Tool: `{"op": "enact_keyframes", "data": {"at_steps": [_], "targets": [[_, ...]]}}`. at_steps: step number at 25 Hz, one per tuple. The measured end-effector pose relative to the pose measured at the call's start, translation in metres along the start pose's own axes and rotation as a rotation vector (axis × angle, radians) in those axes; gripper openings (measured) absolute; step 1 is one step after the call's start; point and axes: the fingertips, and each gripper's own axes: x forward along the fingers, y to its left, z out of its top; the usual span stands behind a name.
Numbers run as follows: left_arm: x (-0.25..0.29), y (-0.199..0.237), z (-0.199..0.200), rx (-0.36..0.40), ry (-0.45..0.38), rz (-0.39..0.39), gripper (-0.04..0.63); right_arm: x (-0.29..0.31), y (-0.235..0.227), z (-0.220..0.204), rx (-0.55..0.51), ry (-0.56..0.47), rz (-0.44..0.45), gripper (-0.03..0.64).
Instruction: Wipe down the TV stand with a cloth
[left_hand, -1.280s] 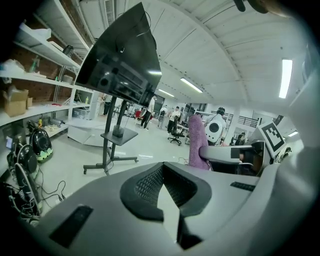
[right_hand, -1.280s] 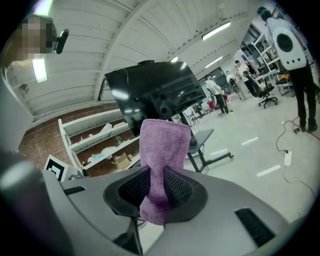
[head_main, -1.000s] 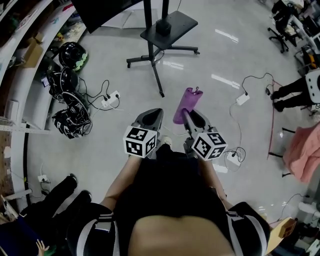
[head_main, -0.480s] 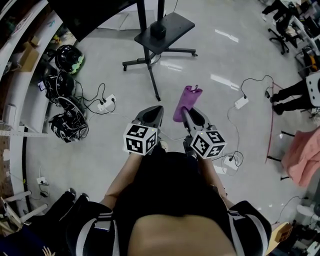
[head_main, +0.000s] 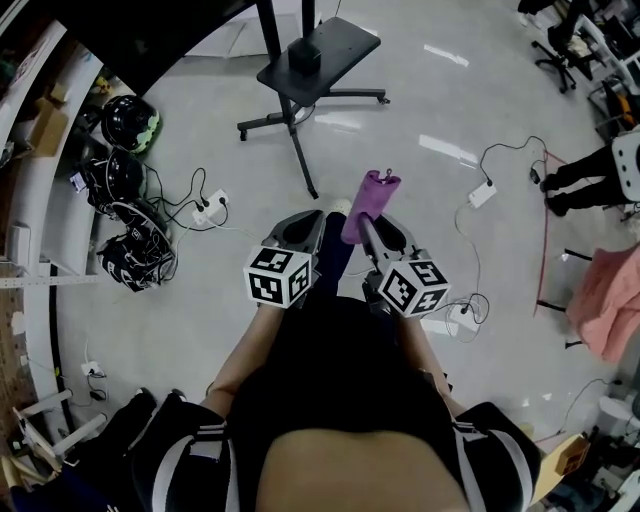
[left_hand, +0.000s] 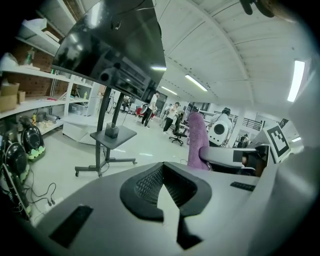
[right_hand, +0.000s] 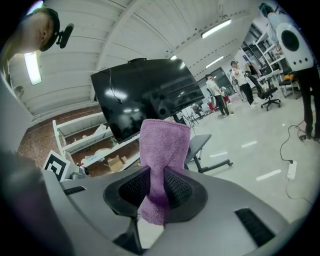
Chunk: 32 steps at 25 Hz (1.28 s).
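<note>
A black TV stand on a wheeled base stands ahead on the floor, its small shelf carrying a dark box, with a large black screen mounted above. A purple cloth sticks up out of my right gripper, which is shut on it; in the head view the purple cloth rises from my right gripper. My left gripper is held beside it, jaws together with nothing between them. Both are well short of the stand.
Helmets and tangled cables with a power strip lie on the floor at left beside shelving. More cables and a strip lie at right. A person's legs and a pink cloth are at far right.
The view has advanced toward the TV stand, which now sits slightly lower and further left in the head view. Both grippers keep their pose, the cloth still held.
</note>
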Motion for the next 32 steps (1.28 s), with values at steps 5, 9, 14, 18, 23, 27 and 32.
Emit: {"op": "enact_keyframes", "data": {"at_steps": [5,9,14,18,23,27,32], "targets": [[0.016,0.008,0.007,0.002,0.003,-0.009,0.008,0.012,-0.013,0.006,0.005,0.009,-0.016,0.095],[0.035,0.016,0.017,-0.013,0.005,-0.011,0.008,0.027,-0.027,0.015,0.011,0.015,-0.02,0.095],[0.064,0.023,0.033,-0.011,-0.003,-0.053,0.008,0.053,-0.045,0.031,0.007,0.009,-0.023,0.095],[0.092,0.036,0.051,-0.004,0.01,-0.046,0.008,0.078,-0.058,0.046,0.006,0.026,-0.015,0.095],[0.13,0.057,0.085,-0.008,0.008,-0.038,0.008,0.115,-0.076,0.079,-0.011,0.031,-0.006,0.095],[0.157,0.076,0.112,-0.011,0.01,-0.031,0.008,0.149,-0.09,0.104,-0.022,0.04,0.005,0.095],[0.195,0.091,0.139,0.002,0.006,-0.035,0.008,0.185,-0.111,0.136,-0.04,0.032,0.018,0.095]]}}
